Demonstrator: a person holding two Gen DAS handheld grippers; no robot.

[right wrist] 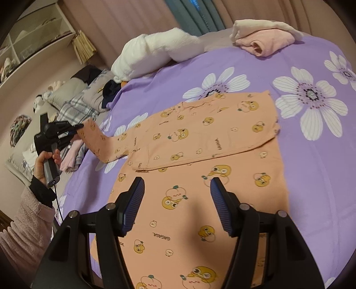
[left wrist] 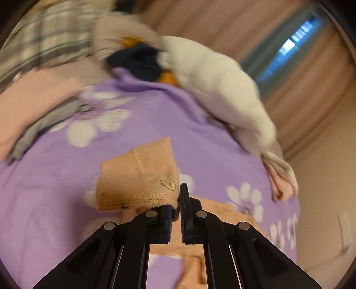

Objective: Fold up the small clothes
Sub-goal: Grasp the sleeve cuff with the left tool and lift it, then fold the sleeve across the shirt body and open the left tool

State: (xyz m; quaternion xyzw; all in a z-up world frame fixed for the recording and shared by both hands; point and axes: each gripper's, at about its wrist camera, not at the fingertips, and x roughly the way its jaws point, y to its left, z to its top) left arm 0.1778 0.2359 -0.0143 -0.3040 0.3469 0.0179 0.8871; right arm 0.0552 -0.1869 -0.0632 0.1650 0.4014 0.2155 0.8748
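An orange children's top [right wrist: 200, 169] with cartoon prints lies flat on the purple flowered bedsheet [right wrist: 311, 166], one side folded across it. My left gripper [left wrist: 175, 200] is shut on the cuff of its left sleeve [left wrist: 138, 177], lifting it above the sheet. In the right wrist view the left gripper [right wrist: 79, 126] appears at the left with the sleeve [right wrist: 98, 142] stretched up from the top to it, and a hand [right wrist: 44, 162] holds its handle. My right gripper [right wrist: 176, 184] hovers open over the top's lower part, nothing between its fingers.
A white fluffy garment [right wrist: 151, 53] and a folded pink one [right wrist: 264, 42] lie at the bed's far edge. Plaid and grey bedding [right wrist: 75, 106] and dark clothes [right wrist: 111, 91] pile at the left. Shelves [right wrist: 33, 33] and curtains [right wrist: 133, 20] stand behind the bed.
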